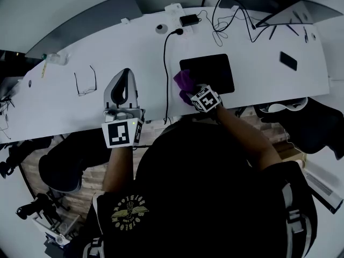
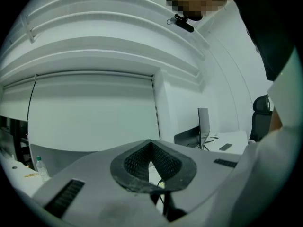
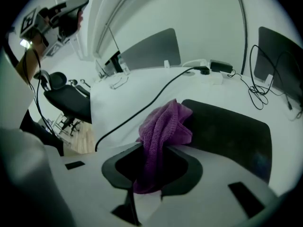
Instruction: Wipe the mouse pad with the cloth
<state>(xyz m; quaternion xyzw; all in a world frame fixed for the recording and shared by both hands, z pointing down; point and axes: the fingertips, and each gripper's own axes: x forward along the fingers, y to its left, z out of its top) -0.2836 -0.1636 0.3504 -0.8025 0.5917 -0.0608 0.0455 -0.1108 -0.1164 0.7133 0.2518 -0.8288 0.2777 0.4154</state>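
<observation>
A black mouse pad [image 1: 210, 71] lies on the white desk [image 1: 134, 52], right of the middle. At the pad's near left corner hangs a purple cloth [image 1: 184, 81], and my right gripper [image 1: 190, 92] is shut on it, tilted down toward the pad. In the right gripper view the cloth [image 3: 166, 123] bunches out from between the jaws, which meet around [image 3: 160, 145], over the edge of the mouse pad [image 3: 232, 126]. My left gripper [image 1: 127, 72] is held level over the desk's front edge, left of the pad. Its jaws meet at the tip with nothing in them [image 2: 150, 144].
A black cable [image 1: 166, 69] runs down the desk between the two grippers, from a power adapter [image 1: 189, 20] at the back. Eyeglasses [image 1: 85, 81] lie left of the left gripper. A phone [image 1: 288, 61] lies far right, with tangled cables [image 1: 236, 20] behind the pad.
</observation>
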